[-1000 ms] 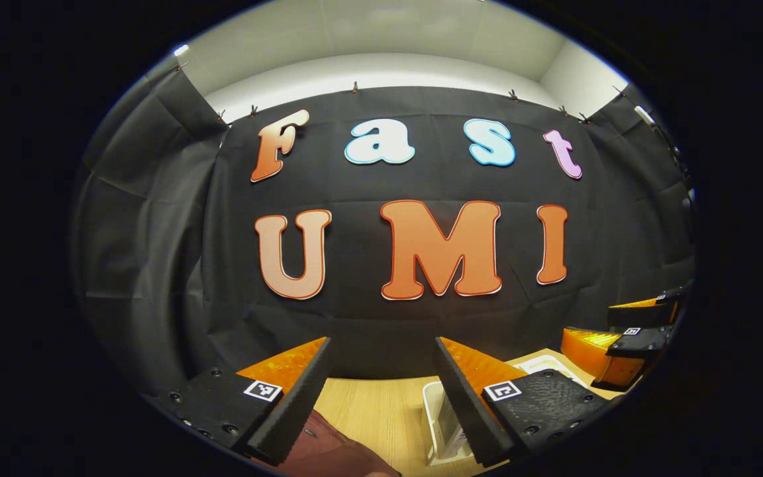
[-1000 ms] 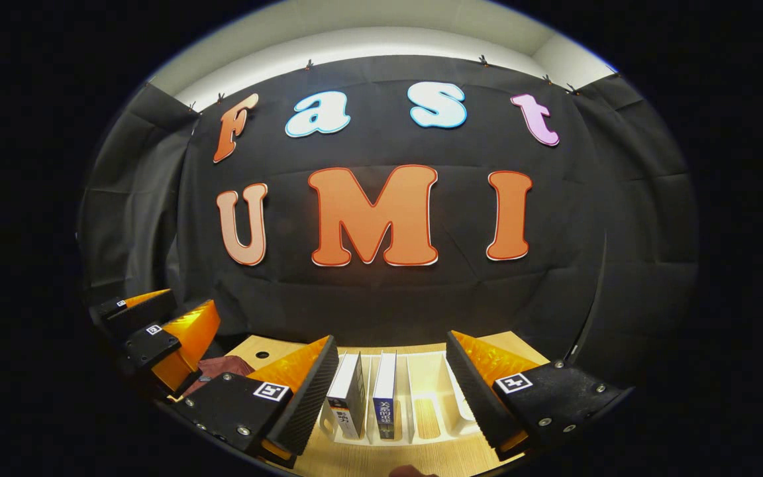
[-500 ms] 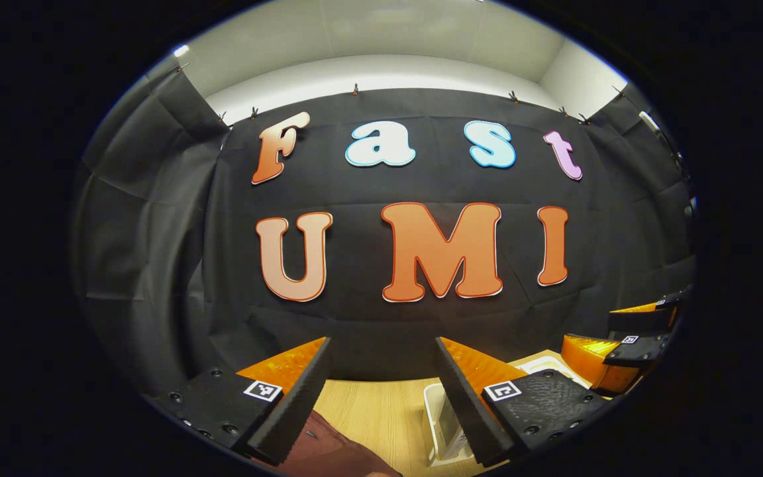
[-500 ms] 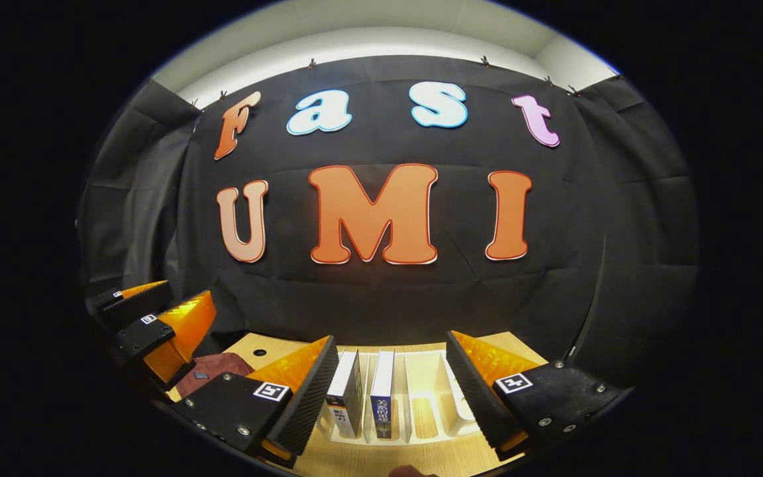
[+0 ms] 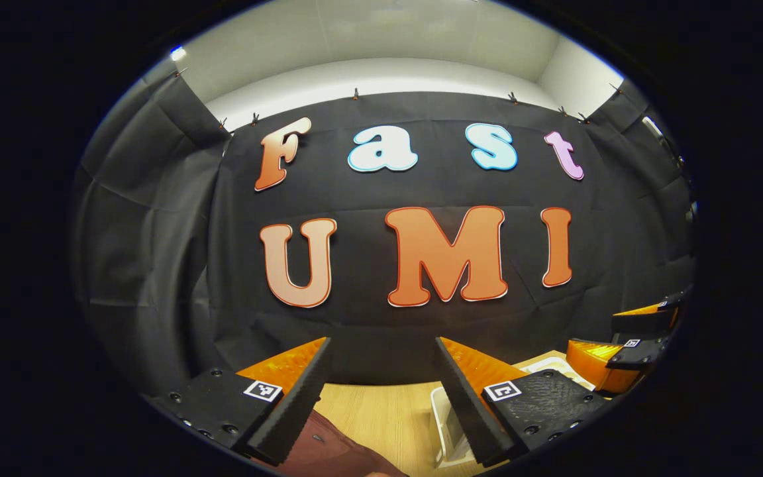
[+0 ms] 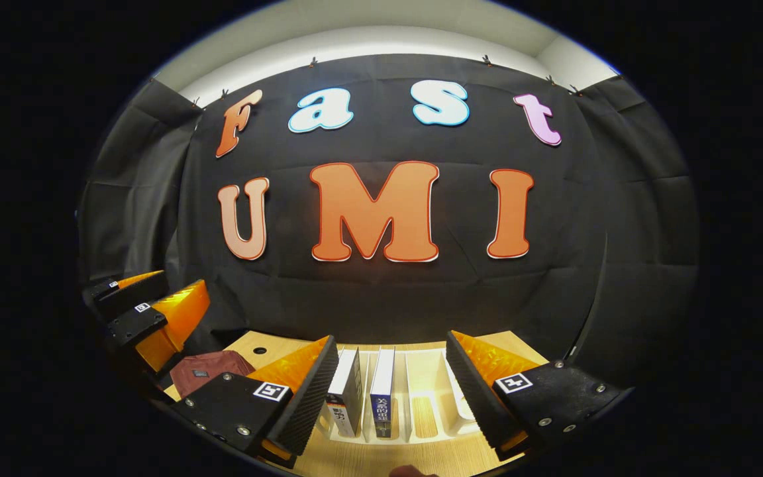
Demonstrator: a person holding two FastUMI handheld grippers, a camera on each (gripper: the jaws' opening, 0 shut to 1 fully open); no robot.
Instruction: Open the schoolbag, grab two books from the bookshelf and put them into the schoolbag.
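Since nothing is gripped yet, both tools hover above the table [image 6: 414, 460], likely a start pose. Left gripper [image 5: 381, 391] wide, empty, schoolbag [image 5: 328, 454] just below its left finger, apparently unopened. Right gripper [image 6: 391, 391] wide, empty, aimed at the bookshelf [image 6: 428, 397], where two books [image 6: 365, 391] stand upright in adjacent slots at its left end. Slots to their right are free; bag and rack sit near each other, little room between.

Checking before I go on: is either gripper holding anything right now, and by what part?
Nothing is held. The left gripper and the right gripper are both open, with nothing between their fingers.
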